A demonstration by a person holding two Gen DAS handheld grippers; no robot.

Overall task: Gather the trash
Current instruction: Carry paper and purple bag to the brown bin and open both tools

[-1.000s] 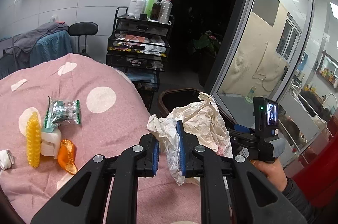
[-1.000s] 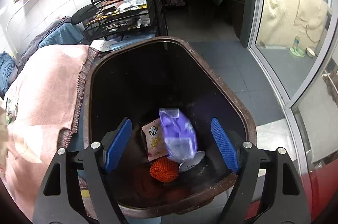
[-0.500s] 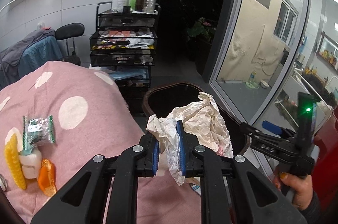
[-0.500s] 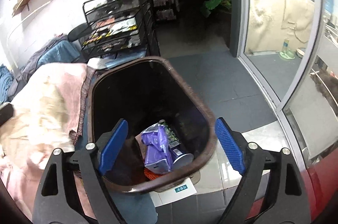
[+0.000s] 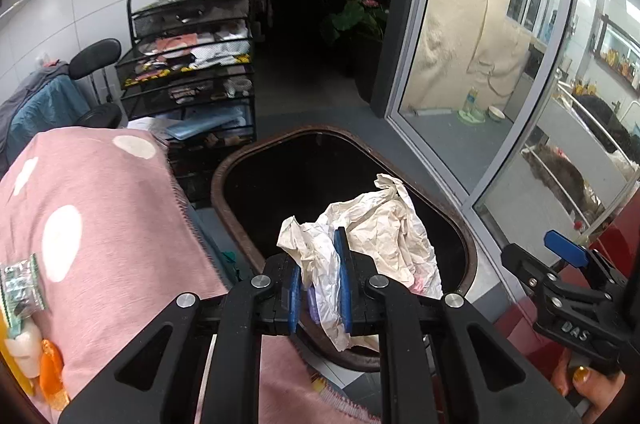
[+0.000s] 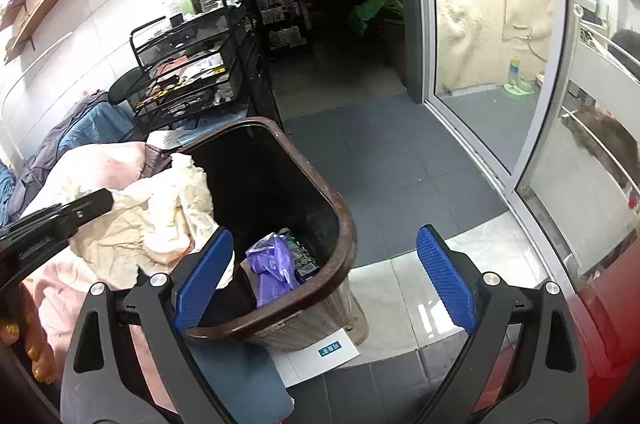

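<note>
Left gripper (image 5: 320,280): clamped on crumpled paper (image 5: 376,236), blue pads pinching a fold of it near the lower left edge, rest of the sheet fanning up and to the right. Paper hanging over the open brown trash bin (image 5: 224,184), above the near half of its mouth, not inside. Seen from the right wrist view, same paper (image 6: 152,216) bunched at the bin's left rim, with the left gripper's black finger (image 6: 80,208) coming in from the left.

Right gripper (image 6: 324,276): jaws wide apart, just been opening further, nothing between the pads. Held above the bin's near rim (image 6: 344,220); left pad over the bin mouth, right pad out over the tiled floor (image 6: 400,184). Also visible at the right edge of the left wrist view (image 5: 564,252), beside the bin.

Inside the bin: purple wrapper (image 6: 272,264) and a dark green printed packet (image 6: 300,256) touching it, down at the bottom.

Pink dotted blanket (image 5: 100,204) left of the bin, touching its side. On its left edge: green foil packet (image 5: 20,284), white piece (image 5: 26,344), orange piece (image 5: 52,372), close together, partly cut off by the frame.

White sheet with a label (image 6: 320,352) on the floor under the bin's near corner.
</note>
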